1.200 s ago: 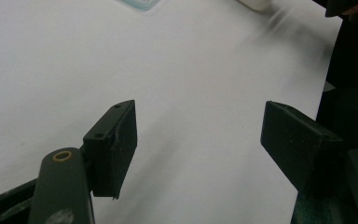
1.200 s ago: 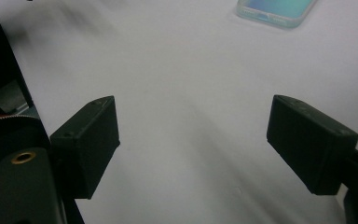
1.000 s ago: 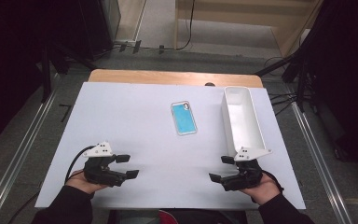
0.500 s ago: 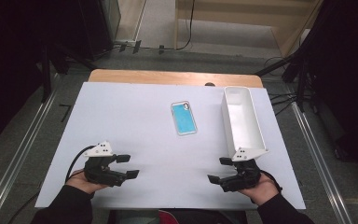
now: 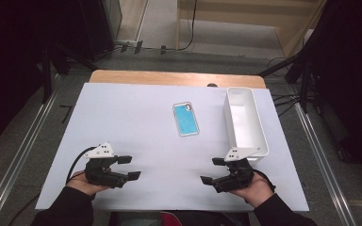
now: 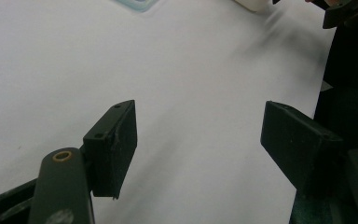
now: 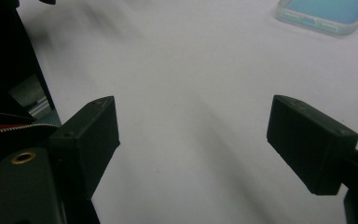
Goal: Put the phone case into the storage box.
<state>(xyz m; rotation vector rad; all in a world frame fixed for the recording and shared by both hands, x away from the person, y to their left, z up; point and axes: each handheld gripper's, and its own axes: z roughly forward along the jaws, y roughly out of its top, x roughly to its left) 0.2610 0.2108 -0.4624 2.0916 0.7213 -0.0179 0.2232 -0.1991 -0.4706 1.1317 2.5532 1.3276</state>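
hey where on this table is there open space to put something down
The widest free patch is the left half of the white table, between its left edge, the phone case and the left gripper. The strip between the two grippers is bare too. The right side is tighter: the white bin sits just beyond the right gripper.

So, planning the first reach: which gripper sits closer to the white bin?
The right gripper; it rests just below the white bin's near end, while the left gripper lies across the table.
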